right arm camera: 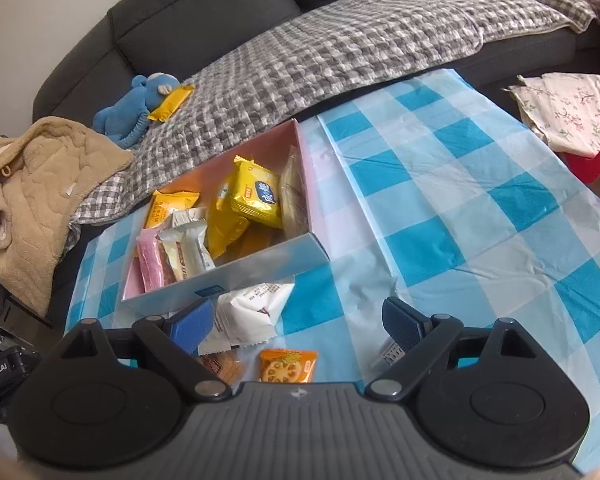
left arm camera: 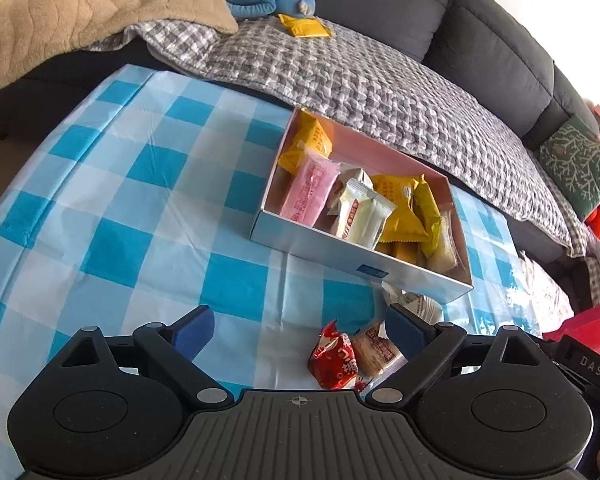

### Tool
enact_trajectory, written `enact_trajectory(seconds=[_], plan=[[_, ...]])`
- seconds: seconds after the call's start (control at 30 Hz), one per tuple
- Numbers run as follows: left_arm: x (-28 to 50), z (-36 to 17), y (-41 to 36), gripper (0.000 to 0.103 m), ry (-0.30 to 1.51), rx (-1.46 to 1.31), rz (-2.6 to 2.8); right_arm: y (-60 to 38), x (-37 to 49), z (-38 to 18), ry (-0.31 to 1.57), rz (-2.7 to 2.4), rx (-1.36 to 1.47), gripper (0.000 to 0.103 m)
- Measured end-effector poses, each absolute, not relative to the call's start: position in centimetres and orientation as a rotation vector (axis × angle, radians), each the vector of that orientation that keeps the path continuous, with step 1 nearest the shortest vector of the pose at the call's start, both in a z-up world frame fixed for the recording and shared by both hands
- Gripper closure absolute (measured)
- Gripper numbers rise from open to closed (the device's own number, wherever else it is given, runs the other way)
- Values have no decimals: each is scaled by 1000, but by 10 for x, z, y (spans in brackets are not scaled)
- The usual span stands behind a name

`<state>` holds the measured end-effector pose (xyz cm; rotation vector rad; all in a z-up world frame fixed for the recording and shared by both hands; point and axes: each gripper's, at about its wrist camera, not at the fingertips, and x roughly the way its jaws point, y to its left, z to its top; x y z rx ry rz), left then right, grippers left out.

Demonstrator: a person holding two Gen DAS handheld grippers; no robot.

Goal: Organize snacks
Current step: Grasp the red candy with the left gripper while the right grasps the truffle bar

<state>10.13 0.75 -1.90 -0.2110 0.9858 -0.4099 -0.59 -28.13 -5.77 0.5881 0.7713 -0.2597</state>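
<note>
While both pairs of fingers stood spread wide, neither held anything. Between the left gripper (left arm camera: 300, 334) fingers (left arm camera: 194, 330) lay a red snack packet (left arm camera: 334, 360) and a tan biscuit packet (left arm camera: 376, 350) on the surface, close to the right-hand finger but not pressed by it. Between the right gripper (right arm camera: 300, 320) fingers (right arm camera: 192, 324) lay an orange cracker packet (right arm camera: 286, 366), with a white packet (right arm camera: 252, 308) just behind the left-hand finger.

Beyond the fingers in both views sat the open snack box (left arm camera: 320, 250), filled with yellow packets (right arm camera: 256, 192), cream ones and a pink packet (left arm camera: 310, 192). Part of the white packet was hidden by the box wall and finger; a small printed item (right arm camera: 392, 352) beside the right-hand finger of the right gripper was too hidden to identify. Packet lettering was unreadable.

A blue-and-white checked cloth (left arm camera: 120, 208) covered the surface. Beyond it stood a dark grey sofa (right arm camera: 204, 12) with a grey checked blanket (left arm camera: 360, 80), a blue plush toy (right arm camera: 134, 110), one stray yellow packet (left arm camera: 304, 26) beside the toy, and a tan fleece (left arm camera: 80, 16).
</note>
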Motion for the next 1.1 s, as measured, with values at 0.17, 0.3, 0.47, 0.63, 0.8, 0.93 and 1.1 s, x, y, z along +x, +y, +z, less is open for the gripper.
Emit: enact_trajectory(seconds=[0.17, 0.3, 0.47, 0.63, 0.8, 0.93, 1.1], plan=[[101, -24, 4, 9, 997, -219, -423, -292, -4, -71, 859, -326, 613, 18], [105, -30, 1, 9, 1004, -215, -408, -308, -8, -75, 862, -339, 712, 19], [101, -37, -12, 9, 1021, -198, -464, -320, -11, -80, 887, -392, 723, 20], [88, -52, -33, 9, 1073, -166, -496, -325, -8, -80, 887, -373, 697, 31], [80, -63, -52, 9, 1077, -51, -495, -343, -8, -103, 970, -436, 832, 37], [80, -66, -48, 9, 1088, -62, -489, -325, -3, -102, 1013, -387, 737, 40], [80, -66, -42, 9, 1111, -112, -478, -298, 5, -95, 1055, -302, 528, 53]])
